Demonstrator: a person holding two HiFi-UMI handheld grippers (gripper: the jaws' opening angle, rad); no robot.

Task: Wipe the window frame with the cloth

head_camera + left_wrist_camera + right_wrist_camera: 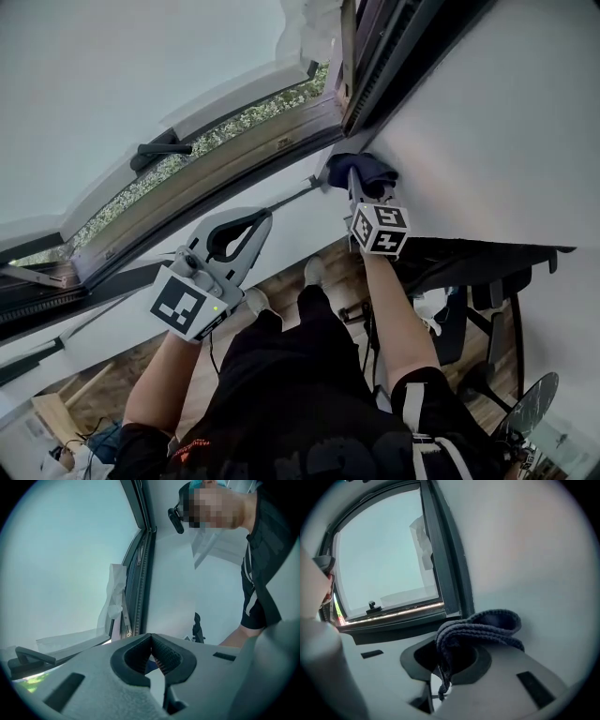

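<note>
A dark blue knitted cloth [361, 171] [480, 630] is clamped in my right gripper [359, 180] [450, 656], bunched up at the jaws. It sits by the corner of the dark window frame [281, 141] [443, 573], against the white wall [487, 122]. Whether the cloth touches the frame I cannot tell. My left gripper [251, 223] [152, 656] is lower left, below the frame's bottom rail, its jaws closed with nothing between them. The frame's upright [143, 583] rises ahead of it.
The window sash is swung open, with a black handle [155, 150] on it and greenery outside. A crumpled white plastic film [115, 592] hangs at the frame's edge. Below are the person's legs, a wooden floor and a black chair [473, 309].
</note>
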